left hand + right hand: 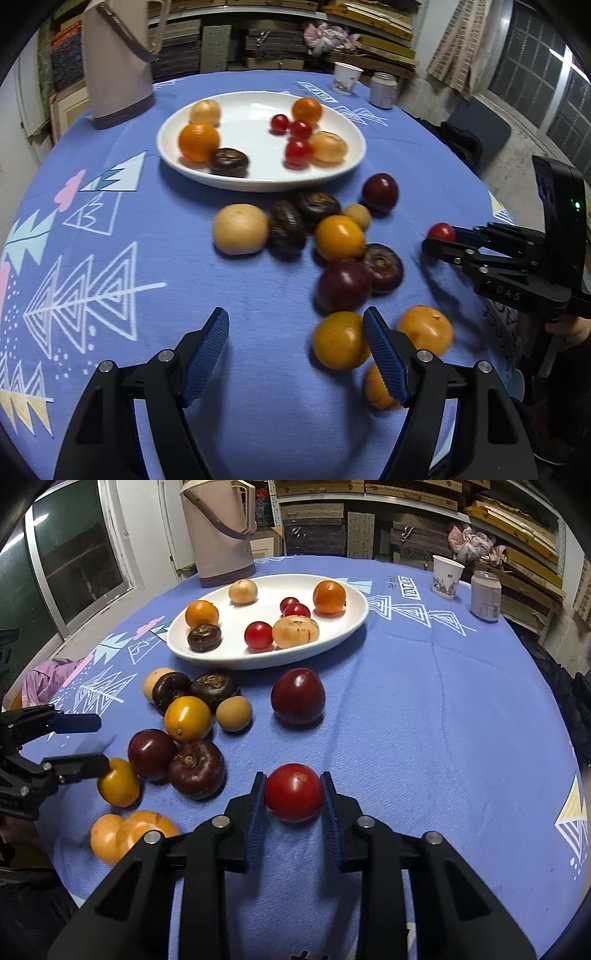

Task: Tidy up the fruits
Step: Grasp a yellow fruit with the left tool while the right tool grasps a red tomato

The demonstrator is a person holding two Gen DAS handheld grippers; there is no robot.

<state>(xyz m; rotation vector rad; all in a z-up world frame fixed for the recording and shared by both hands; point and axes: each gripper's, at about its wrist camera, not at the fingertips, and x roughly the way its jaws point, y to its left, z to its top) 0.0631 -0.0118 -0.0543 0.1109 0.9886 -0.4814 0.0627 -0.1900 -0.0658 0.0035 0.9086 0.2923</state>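
A: What lies on the blue-clothed counter [424, 709]?
B: A white plate [354, 616] of fruit, with loose fruit in front of it.
A: And the tools?
B: The right tool [294, 794] grips a cherry tomato [294, 792] in front of the plate; the left tool [295, 347] gapes wide, holding nothing.

A round table under a blue patterned cloth [258, 424] holds a white plate [258, 181] with two oranges, two pale fruits, three small red tomatoes and one dark brown fruit on it. In front of the plate lies a loose cluster of fruit [332, 240], orange, dark purple, dark brown and tan, resting on the cloth. At the bottom the left gripper [295, 354] stands wide apart and empty, its right pad just beside an orange fruit [338, 341], while at the right edge the right gripper [441, 238] is clamped on a small red tomato [440, 232].
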